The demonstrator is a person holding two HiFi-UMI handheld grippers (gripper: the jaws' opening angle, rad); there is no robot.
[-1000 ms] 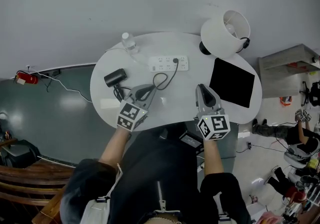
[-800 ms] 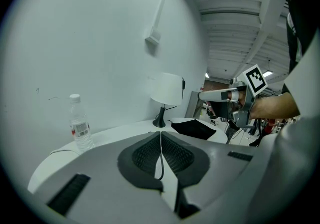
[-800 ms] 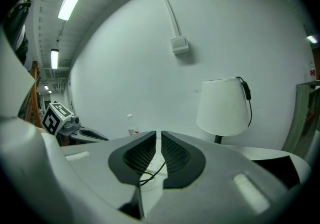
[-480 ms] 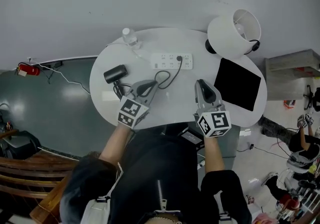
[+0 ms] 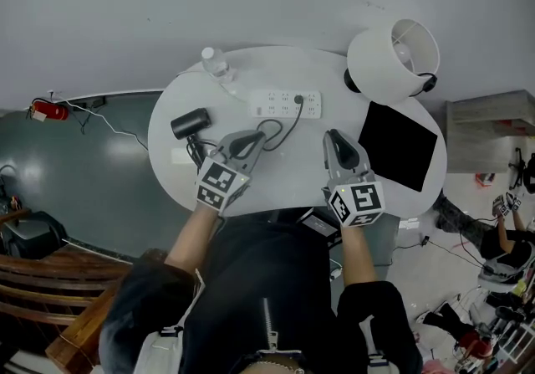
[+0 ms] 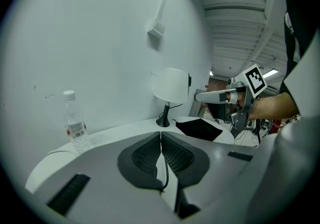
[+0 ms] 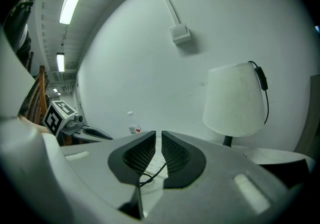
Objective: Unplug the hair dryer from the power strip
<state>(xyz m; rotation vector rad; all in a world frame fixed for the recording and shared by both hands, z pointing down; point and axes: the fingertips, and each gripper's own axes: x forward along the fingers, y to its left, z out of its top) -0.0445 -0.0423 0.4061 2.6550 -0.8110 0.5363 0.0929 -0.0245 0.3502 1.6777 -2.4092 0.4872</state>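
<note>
The left gripper (image 5: 249, 144) hovers over the round white table (image 5: 284, 178), its ribbed black pads (image 6: 142, 157) pressed together on nothing. The right gripper (image 5: 335, 138) is all but closed, its pads (image 7: 176, 157) also empty. The black hair dryer (image 5: 191, 124) lies left of both; its black plug (image 5: 298, 99) sits in the white rectangular power strip (image 5: 280, 104).
</note>
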